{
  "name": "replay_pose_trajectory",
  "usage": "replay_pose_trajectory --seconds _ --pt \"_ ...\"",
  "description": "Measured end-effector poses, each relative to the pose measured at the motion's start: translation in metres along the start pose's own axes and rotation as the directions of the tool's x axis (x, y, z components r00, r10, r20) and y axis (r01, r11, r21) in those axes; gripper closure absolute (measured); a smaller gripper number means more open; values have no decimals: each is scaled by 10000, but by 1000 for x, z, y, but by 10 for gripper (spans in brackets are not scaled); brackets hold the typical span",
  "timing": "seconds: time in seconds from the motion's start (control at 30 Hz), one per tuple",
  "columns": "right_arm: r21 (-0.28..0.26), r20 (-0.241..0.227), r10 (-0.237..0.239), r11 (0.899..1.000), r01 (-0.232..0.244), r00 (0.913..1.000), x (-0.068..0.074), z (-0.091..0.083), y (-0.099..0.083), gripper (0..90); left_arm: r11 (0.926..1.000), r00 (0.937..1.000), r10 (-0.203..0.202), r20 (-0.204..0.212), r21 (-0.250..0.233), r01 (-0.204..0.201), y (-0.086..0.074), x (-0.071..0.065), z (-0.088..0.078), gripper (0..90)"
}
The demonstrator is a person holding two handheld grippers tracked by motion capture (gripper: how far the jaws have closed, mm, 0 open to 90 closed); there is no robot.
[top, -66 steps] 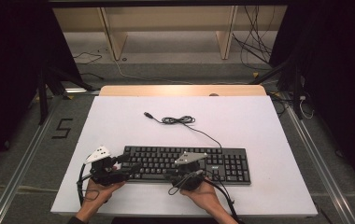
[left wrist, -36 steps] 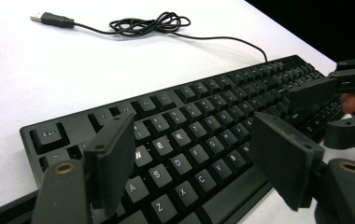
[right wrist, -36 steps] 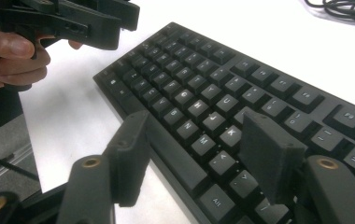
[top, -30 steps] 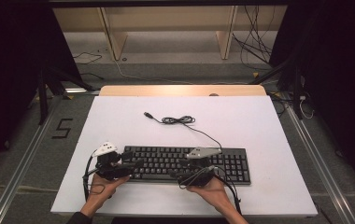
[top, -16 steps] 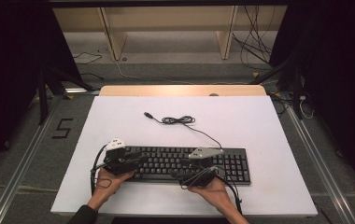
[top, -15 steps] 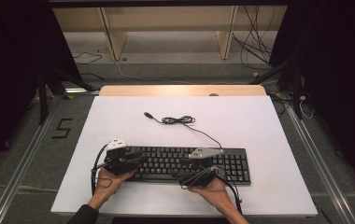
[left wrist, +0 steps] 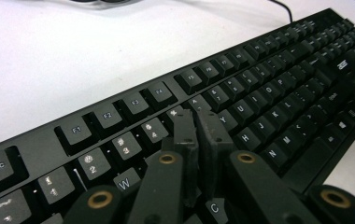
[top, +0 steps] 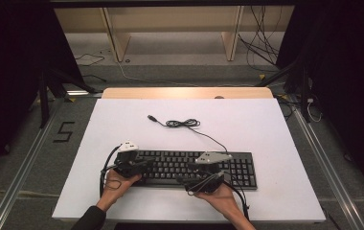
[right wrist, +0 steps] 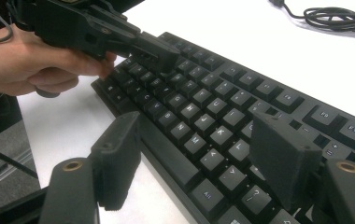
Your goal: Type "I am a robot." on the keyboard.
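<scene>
A black keyboard (top: 185, 167) lies along the near part of the white table (top: 266, 124). Its cable (top: 182, 123) is coiled behind it. My left gripper (top: 146, 164) hovers over the keyboard's left end. In the left gripper view (left wrist: 195, 123) its jaws have just been closing and now stand together with nothing between them, low over the letter keys (left wrist: 269, 88). My right gripper (top: 189, 172) sits at the keyboard's front edge. Its jaws (right wrist: 199, 135) have just been opening and stand wide apart over the lower key rows (right wrist: 203, 107), gripping nothing. That view also shows the left gripper (right wrist: 161, 51).
A wooden strip (top: 185, 92) runs along the table's far edge. Behind it are shelf legs (top: 230, 33) and loose floor cables (top: 266, 43). Metal rails (top: 22, 158) flank the table on the floor. The table's far half holds just the cable.
My left gripper has moved right, onto the keyboard's left end, and its jaws have closed. The right gripper shifted slightly right early on, then held still.
</scene>
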State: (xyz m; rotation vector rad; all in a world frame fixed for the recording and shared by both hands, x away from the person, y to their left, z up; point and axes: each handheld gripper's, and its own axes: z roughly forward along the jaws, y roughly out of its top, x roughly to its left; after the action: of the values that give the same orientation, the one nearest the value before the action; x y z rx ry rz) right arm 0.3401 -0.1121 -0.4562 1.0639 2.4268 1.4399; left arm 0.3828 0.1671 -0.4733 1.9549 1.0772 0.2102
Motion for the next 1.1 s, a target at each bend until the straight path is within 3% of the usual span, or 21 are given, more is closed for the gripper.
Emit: replay_pose_trajectory --seconds 0.77,1.1 --pt "14 64 20 10000 -21 10000 -1 -2 -1 350 9981 9997 232 -105 567 -226 -2 1 11 891" --pt "-110 660 329 9994 -323 9973 -12 -2 0 414 9995 9999 164 50 278 -166 0 -1 3 832"
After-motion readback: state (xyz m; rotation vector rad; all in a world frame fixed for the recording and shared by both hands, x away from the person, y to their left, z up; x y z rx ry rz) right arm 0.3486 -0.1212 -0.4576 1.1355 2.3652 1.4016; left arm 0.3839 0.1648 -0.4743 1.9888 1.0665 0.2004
